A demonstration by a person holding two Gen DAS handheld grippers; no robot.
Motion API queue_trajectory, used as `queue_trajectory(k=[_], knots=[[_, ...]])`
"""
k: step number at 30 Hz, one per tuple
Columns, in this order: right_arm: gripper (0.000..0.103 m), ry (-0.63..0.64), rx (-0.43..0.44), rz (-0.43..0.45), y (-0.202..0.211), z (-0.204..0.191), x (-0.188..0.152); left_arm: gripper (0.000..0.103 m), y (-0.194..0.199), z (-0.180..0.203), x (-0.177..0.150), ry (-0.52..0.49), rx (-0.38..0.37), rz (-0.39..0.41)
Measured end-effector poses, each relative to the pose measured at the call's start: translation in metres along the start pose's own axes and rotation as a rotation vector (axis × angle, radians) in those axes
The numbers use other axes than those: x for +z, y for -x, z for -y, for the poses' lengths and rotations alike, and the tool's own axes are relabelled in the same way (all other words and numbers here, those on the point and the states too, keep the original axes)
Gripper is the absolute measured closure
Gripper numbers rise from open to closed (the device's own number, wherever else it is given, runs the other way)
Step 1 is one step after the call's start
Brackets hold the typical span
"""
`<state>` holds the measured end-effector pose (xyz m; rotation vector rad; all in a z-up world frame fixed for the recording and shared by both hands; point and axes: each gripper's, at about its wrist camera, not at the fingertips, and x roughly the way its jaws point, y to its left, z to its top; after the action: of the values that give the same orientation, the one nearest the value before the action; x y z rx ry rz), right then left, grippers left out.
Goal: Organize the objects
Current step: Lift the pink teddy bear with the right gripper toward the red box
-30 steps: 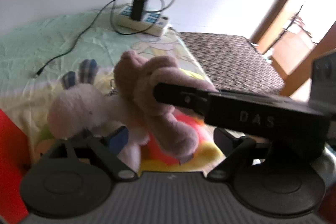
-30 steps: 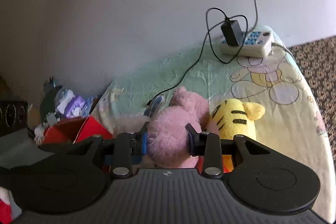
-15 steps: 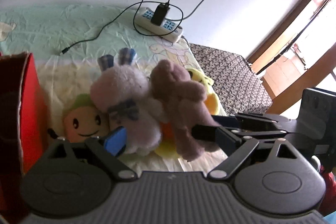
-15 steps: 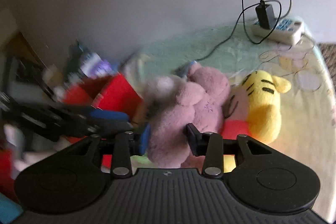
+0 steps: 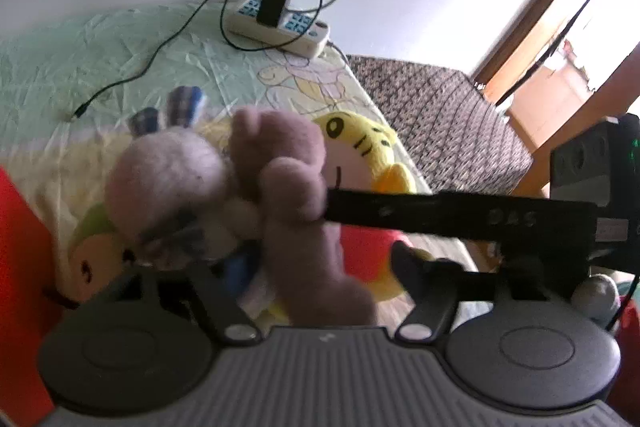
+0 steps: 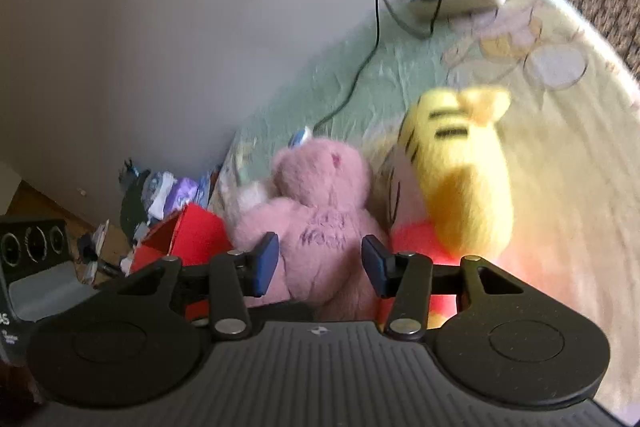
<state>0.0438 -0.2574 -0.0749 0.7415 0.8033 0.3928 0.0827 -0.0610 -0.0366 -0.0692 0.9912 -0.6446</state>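
A pink plush bear [image 6: 320, 211] sits between the fingers of my right gripper [image 6: 318, 265], which is shut on its body. The bear [image 5: 296, 195] also shows in the left wrist view, where the right gripper's finger [image 5: 440, 211] presses its side. A pale pink bunny plush [image 5: 168, 179] with blue ears leans against it. A yellow tiger plush [image 6: 460, 171] with a red body lies beside the bear on the bed. My left gripper [image 5: 320, 267] is open around the lower part of the plush pile, its fingers wide apart.
A red box [image 6: 188, 239] stands at the bed's left side, also in the left wrist view [image 5: 24, 267]. A green-capped doll face [image 5: 96, 251] lies by it. A power strip [image 5: 280, 23] with charger and cable lies far on the sheet. A patterned mattress [image 5: 440, 115] extends right.
My right gripper has lifted and tilted the pink bear, swinging back toward the bed. The left gripper's view shifted closer to the plush pile. The bunny stays against the bear.
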Motion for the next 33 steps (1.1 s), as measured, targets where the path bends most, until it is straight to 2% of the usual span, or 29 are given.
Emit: queue_trajectory(k=[2,3,5,8,12,17,22,28,33], knots=[[0.059,-0.011,0.014,-0.014,-0.002,0.002,-0.001,0.043,-0.009,0.005,-0.001,-0.021,0.055,-0.01],[0.06,-0.011,0.019,-0.012,0.001,0.002,-0.002,0.049,-0.011,0.005,-0.002,-0.023,0.068,-0.012],[0.065,0.003,0.015,-0.002,0.008,0.0,-0.006,0.053,-0.008,0.005,-0.002,-0.021,0.066,-0.001],[0.066,0.007,0.032,0.008,0.015,-0.002,-0.006,0.058,0.004,0.007,-0.003,-0.027,0.061,0.024],[0.067,0.073,0.031,0.034,0.026,-0.018,-0.009,0.059,0.02,0.013,-0.007,-0.032,0.048,0.056],[0.067,0.154,0.063,0.083,0.046,-0.046,-0.015,0.059,0.056,0.023,-0.014,-0.034,0.04,0.131],[0.066,0.244,0.111,0.121,0.054,-0.081,-0.022,0.059,0.098,0.029,-0.024,-0.05,0.079,0.23],[0.066,0.307,0.16,0.103,0.034,-0.12,-0.027,0.059,0.138,0.009,-0.037,-0.024,0.131,0.3],[0.066,0.347,0.184,0.09,0.004,-0.156,-0.038,0.059,0.169,-0.024,-0.047,-0.007,0.17,0.334]])
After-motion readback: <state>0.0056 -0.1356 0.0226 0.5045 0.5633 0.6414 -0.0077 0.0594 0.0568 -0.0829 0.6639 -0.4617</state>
